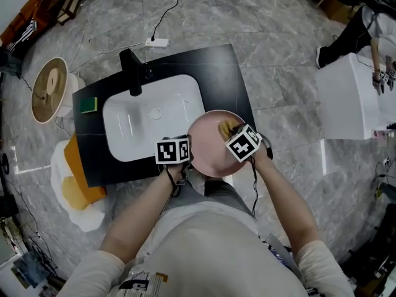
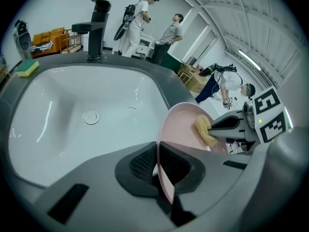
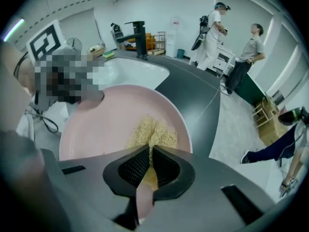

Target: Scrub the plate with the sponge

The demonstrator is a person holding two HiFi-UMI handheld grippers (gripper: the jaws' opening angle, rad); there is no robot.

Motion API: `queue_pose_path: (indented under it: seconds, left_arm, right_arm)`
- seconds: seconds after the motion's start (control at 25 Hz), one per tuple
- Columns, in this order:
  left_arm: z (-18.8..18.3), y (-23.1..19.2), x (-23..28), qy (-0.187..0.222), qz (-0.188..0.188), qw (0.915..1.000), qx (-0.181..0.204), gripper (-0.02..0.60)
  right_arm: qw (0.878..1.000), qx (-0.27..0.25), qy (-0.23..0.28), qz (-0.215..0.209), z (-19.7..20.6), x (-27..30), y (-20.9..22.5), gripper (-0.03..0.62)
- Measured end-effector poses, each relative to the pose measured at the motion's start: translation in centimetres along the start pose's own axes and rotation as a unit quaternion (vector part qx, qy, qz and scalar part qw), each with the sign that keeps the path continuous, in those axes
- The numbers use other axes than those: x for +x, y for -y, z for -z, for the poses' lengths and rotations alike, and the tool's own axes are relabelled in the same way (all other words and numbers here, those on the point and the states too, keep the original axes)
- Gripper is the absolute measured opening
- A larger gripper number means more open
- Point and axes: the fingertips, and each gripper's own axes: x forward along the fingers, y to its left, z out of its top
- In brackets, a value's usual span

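Observation:
A pink plate (image 1: pixel 210 148) is held over the counter's front right corner, beside the white sink basin (image 1: pixel 133 125). My left gripper (image 1: pixel 184 158) is shut on the plate's near rim; in the left gripper view the plate (image 2: pixel 182 129) stands on edge between the jaws (image 2: pixel 157 170). My right gripper (image 1: pixel 238 135) is shut on a yellow scrub sponge (image 1: pixel 227 127) that presses on the plate's face. In the right gripper view the sponge (image 3: pixel 154 132) sticks out past the jaws (image 3: pixel 149 161) onto the plate (image 3: pixel 104 124). From the left gripper view, the sponge (image 2: pixel 205 132) touches the plate's upper part.
A black faucet (image 1: pixel 131 73) stands at the back of the black counter (image 1: pixel 229 73), with a green-and-yellow sponge (image 1: pixel 88 105) at its left. A power strip (image 1: pixel 158 42) lies on the floor. A white table (image 1: pixel 346 98) is at the right. People (image 3: pixel 212 23) stand further off.

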Motion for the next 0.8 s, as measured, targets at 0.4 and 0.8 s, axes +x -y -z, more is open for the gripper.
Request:
queue_pose_path:
  seconds: [0.4, 0.8]
  left_arm:
    - [-0.2, -0.2, -0.1, 0.007, -0.001, 0.9994, -0.035, 0.031]
    - [1.0, 1.0, -0.4, -0.011, 0.001, 0.9998, 0.017, 0.026]
  right_arm:
    - [0.993, -0.034, -0.044, -0.109, 5.9, -2.3, -9.2, 0.045]
    - [0.988, -0.03, 0.01, -0.151, 0.8, -0.1, -13.7, 0.046]
